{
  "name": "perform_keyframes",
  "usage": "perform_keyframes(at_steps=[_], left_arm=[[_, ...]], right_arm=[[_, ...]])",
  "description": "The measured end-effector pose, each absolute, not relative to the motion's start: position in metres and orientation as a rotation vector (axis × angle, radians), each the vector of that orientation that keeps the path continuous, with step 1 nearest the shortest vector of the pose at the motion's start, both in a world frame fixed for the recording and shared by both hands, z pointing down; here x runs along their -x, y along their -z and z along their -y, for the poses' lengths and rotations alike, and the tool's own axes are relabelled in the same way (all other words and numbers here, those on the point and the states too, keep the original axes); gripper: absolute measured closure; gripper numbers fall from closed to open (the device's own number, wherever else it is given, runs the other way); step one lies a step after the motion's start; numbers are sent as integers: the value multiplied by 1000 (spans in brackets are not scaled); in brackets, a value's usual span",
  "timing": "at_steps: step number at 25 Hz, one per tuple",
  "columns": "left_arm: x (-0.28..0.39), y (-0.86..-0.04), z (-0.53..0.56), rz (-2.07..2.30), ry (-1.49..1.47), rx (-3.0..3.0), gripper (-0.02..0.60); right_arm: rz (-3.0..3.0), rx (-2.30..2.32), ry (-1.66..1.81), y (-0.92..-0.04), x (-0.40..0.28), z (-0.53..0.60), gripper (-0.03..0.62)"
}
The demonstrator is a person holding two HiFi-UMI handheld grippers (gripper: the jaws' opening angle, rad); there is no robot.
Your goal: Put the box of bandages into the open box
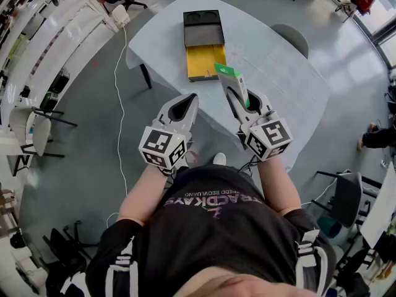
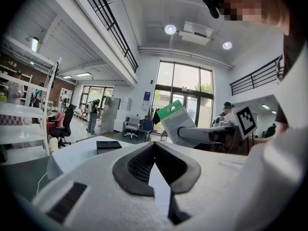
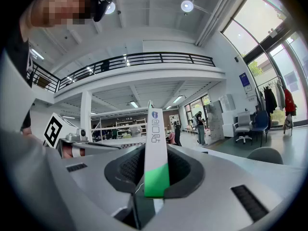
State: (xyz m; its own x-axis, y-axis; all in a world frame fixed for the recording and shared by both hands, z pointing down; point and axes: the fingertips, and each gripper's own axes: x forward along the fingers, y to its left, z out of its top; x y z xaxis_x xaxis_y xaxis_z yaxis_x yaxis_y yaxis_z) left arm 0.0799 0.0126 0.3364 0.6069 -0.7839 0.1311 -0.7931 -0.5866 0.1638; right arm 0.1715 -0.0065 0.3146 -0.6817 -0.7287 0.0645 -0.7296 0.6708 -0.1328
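Pick done, place pending: right gripper [image 1: 238, 98] clamps the bandage box [image 1: 232, 79] in the air, short of the open box [image 1: 204, 59] (yellow tray, nothing in it). Left gripper [image 1: 182, 107] closed, empty.

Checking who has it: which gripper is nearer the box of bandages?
Right. The right gripper is shut on the box of bandages; the left gripper is apart from it, to its left, nothing between its jaws.

Bandage box [image 1: 232, 80] glossy cardboard; open box [image 1: 205, 61] matt card; tablecloth [image 1: 279, 62] smooth cloth.
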Motion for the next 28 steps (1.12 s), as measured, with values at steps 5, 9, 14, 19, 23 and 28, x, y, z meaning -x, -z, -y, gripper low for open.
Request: perform_keyframes(at_steps=[5, 9, 14, 19, 23, 28], left_arm=[[-81, -336, -13, 1308, -65, -2628, 566], [-83, -337, -16, 1310, -65, -2626, 566], [-84, -336, -18, 1315, -63, -2622, 565], [-83, -335, -19, 1332, -59, -2611, 565], [-82, -333, -18, 1346, -59, -2614, 566], [-77, -332, -17, 1352, -58, -2607, 565]], right_arm=[[2866, -1261, -231, -314, -174, 7, 503], [2864, -1272, -237, -315, -176, 4, 503], [2897, -1243, -255, -313, -177, 2, 503], [2919, -1220, -262, -311, -176, 3, 502], [2930, -1213, -257, -308, -176, 6, 503], [2930, -1204, -264, -307, -171, 8, 503]])
